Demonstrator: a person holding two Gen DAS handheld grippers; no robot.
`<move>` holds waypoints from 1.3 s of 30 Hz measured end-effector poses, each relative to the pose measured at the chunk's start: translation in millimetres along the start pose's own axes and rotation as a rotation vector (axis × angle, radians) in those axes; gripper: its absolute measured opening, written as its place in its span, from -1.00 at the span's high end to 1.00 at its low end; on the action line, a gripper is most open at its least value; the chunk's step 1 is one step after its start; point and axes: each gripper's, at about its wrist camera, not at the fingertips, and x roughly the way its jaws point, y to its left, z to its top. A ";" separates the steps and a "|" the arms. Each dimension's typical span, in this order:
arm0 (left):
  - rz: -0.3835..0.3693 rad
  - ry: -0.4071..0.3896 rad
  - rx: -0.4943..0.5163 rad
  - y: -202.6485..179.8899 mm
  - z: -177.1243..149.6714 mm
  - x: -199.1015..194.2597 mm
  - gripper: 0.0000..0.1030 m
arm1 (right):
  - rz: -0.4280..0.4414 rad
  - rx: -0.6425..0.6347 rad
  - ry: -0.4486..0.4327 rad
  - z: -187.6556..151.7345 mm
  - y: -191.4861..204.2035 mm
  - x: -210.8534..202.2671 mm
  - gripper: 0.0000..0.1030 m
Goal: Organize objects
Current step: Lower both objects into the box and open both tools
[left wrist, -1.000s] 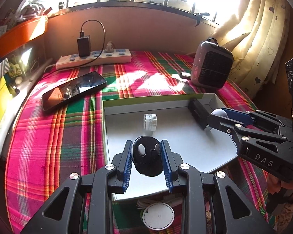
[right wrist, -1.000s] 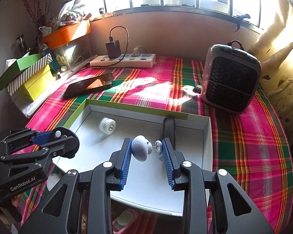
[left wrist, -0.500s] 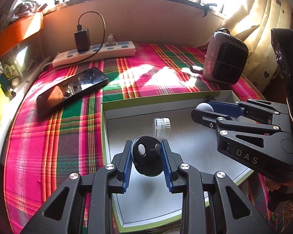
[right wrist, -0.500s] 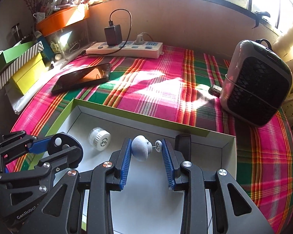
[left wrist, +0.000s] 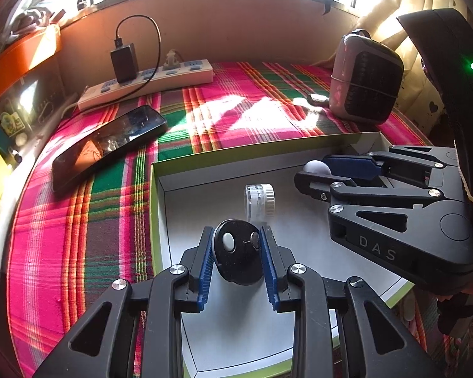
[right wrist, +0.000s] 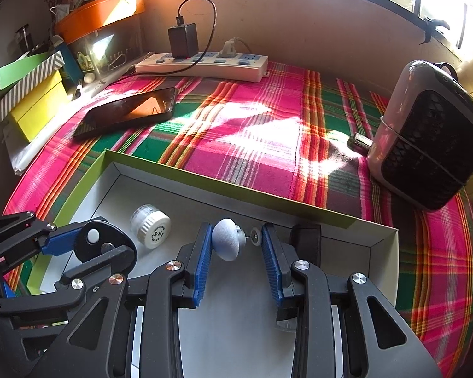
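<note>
A phone (left wrist: 108,145) lies on the plaid cloth (right wrist: 261,132), left of a green-edged box (left wrist: 156,208). Over the box's near left, the left gripper (left wrist: 237,253) is clamped on a black disc (left wrist: 238,260). A white jar (right wrist: 150,230) lies on its side on the box floor, between the two tools. To its right, the right gripper (right wrist: 236,245) pinches a grey knob (right wrist: 226,242) by cap and stem. A black block (right wrist: 306,239) stands at the box's far wall; a heater (right wrist: 429,135) sits far right.
</note>
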 end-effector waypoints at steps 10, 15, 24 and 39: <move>-0.008 0.006 -0.006 0.2 0.5 -0.2 0.48 | -0.017 -0.018 0.018 0.7 3.0 3.3 0.35; -0.004 0.007 -0.003 0.7 1.1 0.1 0.47 | -0.028 -0.022 0.022 0.8 4.7 3.0 0.35; -0.002 0.009 0.002 0.8 0.8 0.1 0.39 | -0.034 -0.023 0.025 0.1 6.4 2.2 0.35; 0.001 -0.006 -0.008 -0.1 -1.8 -13.3 0.25 | -0.027 0.004 -0.018 -1.8 6.3 -17.2 0.16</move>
